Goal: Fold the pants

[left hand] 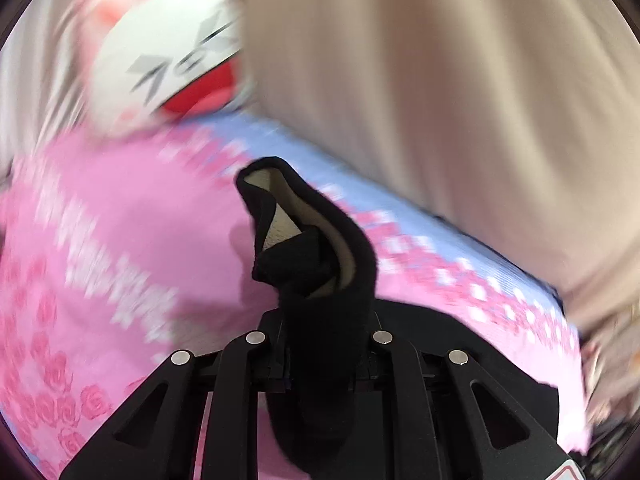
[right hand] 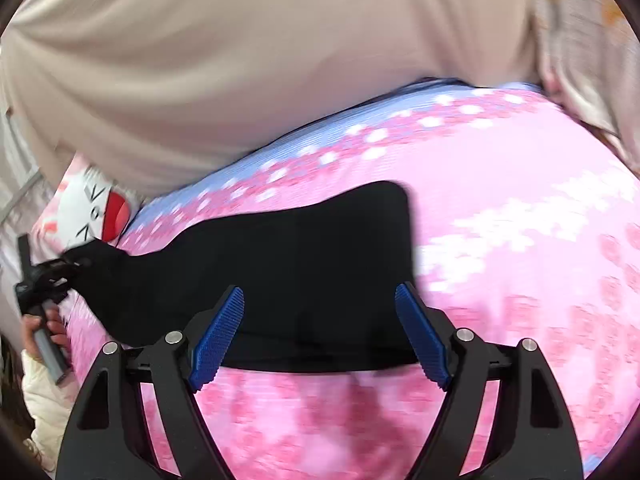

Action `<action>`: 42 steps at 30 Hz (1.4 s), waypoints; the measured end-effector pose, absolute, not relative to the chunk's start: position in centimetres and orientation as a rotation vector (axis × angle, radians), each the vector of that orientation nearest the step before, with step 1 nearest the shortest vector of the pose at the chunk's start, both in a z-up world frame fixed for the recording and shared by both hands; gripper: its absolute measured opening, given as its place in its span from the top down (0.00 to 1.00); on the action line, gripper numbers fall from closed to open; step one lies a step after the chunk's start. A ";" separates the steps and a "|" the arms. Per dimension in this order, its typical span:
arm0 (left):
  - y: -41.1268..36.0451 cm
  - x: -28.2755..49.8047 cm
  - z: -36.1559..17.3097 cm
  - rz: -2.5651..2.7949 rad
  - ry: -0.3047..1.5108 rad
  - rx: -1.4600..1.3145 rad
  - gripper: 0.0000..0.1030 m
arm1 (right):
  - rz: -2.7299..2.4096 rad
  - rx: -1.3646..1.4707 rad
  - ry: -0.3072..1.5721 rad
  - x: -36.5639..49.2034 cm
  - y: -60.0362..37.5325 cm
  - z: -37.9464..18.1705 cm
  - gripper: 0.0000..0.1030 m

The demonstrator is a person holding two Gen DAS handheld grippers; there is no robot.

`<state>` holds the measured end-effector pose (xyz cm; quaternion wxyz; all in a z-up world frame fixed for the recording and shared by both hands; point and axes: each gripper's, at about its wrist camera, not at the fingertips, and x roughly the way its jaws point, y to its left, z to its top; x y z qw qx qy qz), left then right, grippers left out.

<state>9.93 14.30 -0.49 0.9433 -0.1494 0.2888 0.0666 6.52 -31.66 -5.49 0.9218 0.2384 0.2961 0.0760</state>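
The black pants lie on a pink flowered bedspread. My left gripper is shut on one end of the pants, whose cream lining shows in a raised fold. In the right wrist view the left gripper holds that end lifted at the far left. My right gripper is open, its blue pads just above the near edge of the pants, holding nothing.
A beige curtain hangs behind the bed. A white and red cushion lies at the bedspread's far left corner. The bedspread's blue border marks the far edge.
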 end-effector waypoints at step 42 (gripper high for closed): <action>-23.2 6.4 -8.7 -0.118 0.700 0.293 0.73 | 0.119 0.737 0.580 2.9 -44.8 -11.3 0.26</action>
